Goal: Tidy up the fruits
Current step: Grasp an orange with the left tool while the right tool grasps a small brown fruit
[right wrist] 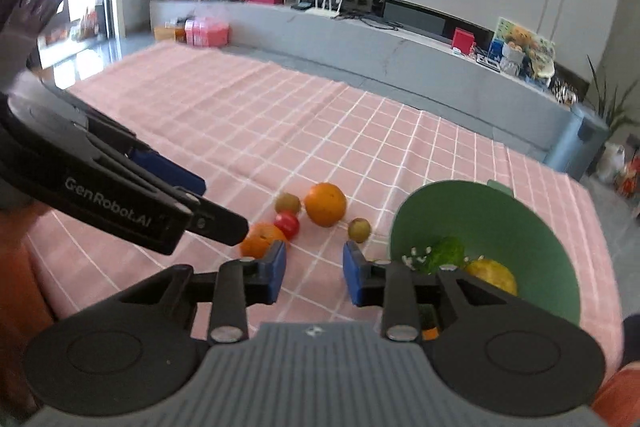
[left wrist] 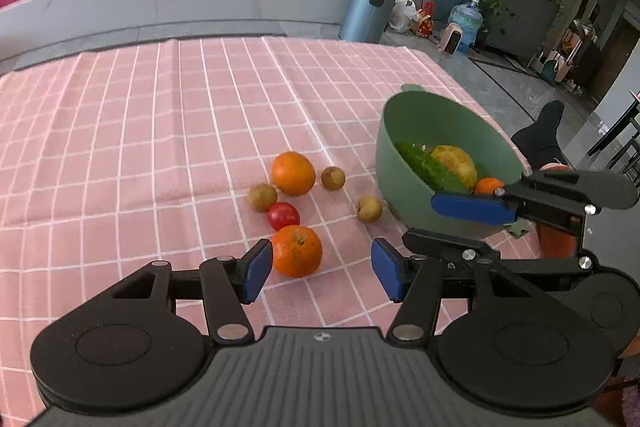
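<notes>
The left claw [left wrist: 321, 269] is wide open and holds nothing. Its left pad [left wrist: 256, 269] sits just beside an orange [left wrist: 297, 250] on the pink cloth [left wrist: 160, 147]; whether they touch is hard to tell. The right claw [right wrist: 314, 277] is open by a narrow gap, and nothing is between its pads. It hangs over the cloth, with the green bowl [right wrist: 500, 219] just to its right. More fruit lies loose on the cloth: a second orange [left wrist: 293, 173], a red fruit [left wrist: 283, 215] and three small brown ones [left wrist: 262, 197]. The bowl holds a yellow fruit [left wrist: 454, 163], something green [left wrist: 426, 167] and a small orange one [left wrist: 489, 185]. In the left view the right claw covers part of the bowl's rim. In the right view the near orange is partly hidden behind the left claw, whose side reads "GenRobot.AI" [right wrist: 108, 203]. That view is blurry, so the far shelf is hard to make out.
</notes>
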A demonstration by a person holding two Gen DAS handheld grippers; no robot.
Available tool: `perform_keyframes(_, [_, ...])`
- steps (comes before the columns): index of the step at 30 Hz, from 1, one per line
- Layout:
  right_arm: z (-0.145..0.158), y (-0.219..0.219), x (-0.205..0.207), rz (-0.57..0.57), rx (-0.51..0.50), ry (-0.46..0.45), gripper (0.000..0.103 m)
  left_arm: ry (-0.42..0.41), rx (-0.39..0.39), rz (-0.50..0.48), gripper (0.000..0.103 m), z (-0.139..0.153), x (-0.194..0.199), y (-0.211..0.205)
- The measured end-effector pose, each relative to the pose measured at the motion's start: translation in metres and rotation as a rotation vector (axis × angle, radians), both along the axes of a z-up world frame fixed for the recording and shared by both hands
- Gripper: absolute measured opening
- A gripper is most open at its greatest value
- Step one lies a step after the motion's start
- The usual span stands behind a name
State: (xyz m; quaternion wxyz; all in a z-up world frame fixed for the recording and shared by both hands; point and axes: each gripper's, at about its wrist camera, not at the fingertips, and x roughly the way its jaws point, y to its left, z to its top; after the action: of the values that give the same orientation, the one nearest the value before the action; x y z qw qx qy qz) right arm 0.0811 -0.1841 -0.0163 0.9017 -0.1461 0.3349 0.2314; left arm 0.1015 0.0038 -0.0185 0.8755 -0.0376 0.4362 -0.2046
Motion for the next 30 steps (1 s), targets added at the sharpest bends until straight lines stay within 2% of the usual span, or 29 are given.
perform_keyframes(10, [-0.019,0.007,0.024,0.168,-0.156,-0.002,0.027,0.075,0.013,-0.014,0.067,-0.033,0.021,-0.007])
perform_keyframes(15, [-0.026,0.011,0.031,0.235,-0.194,0.006,0.027,0.114,0.017,-0.008,0.066,-0.045,0.032,-0.010])
perform_keyframes(18, [-0.032,0.017,0.030,0.276,-0.264,-0.019,0.027,0.091,0.057,-0.015,0.066,-0.045,0.032,-0.015])
perform_keyframes(21, [-0.038,0.024,0.030,0.317,-0.317,-0.032,0.027,0.083,0.085,-0.022,0.055,-0.047,0.033,-0.017])
perform_keyframes(22, [-0.039,0.026,0.029,0.333,-0.325,-0.032,0.027,0.082,0.098,-0.023,0.047,-0.048,0.033,-0.018])
perform_keyframes(26, [-0.044,0.034,0.030,0.363,-0.344,-0.040,0.027,0.085,0.075,-0.021,0.045,-0.050,0.031,-0.011])
perform_keyframes(30, [-0.050,0.039,0.034,0.336,-0.325,-0.023,0.027,0.065,0.089,0.004,0.044,-0.044,0.025,0.000])
